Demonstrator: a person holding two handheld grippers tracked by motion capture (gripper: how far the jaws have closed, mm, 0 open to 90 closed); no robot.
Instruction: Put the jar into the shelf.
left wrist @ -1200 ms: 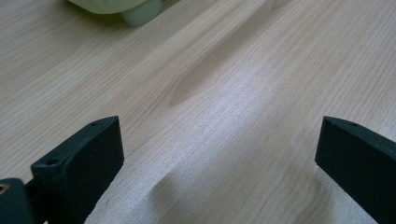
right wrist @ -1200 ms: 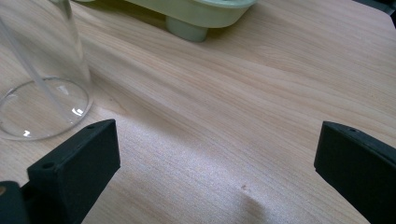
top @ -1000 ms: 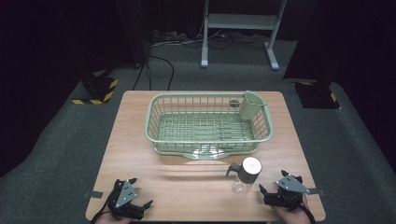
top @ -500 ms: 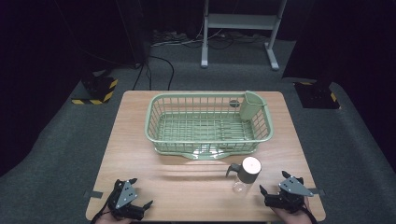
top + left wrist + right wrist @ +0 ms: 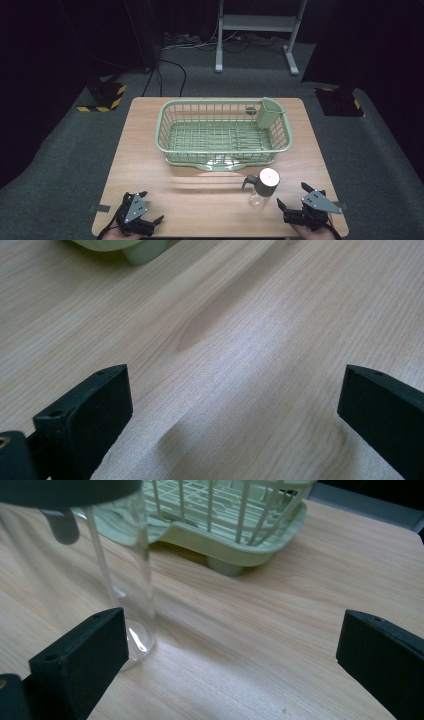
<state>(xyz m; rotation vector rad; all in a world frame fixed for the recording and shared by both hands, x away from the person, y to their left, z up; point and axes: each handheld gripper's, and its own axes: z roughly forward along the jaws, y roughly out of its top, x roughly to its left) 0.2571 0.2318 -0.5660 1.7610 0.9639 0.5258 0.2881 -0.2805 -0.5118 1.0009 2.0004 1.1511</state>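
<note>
A pale green plastic dish rack (image 5: 223, 132) with a slatted floor stands on the far half of the light wooden desk (image 5: 150, 150). A matching green cutlery cup (image 5: 270, 113) hangs at its far right corner. Near the desk's front edge, well apart from the rack, stands an upright clear glass bottle (image 5: 261, 187) with a round cap and a dark handle. Around the desk lies grey carpet (image 5: 65, 145), with black cables (image 5: 170, 70), two yellow-and-black striped blocks (image 5: 102, 97) and a white metal stand (image 5: 257, 30) beyond.

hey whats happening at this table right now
A person holds a claw in each hand at the near edge of a wooden table. The left claw and right claw are both open and hold nothing. A clear bottle with a dark lid stands upright just left of the right claw, in front of a green dish rack. Nothing is being gripped.
</note>
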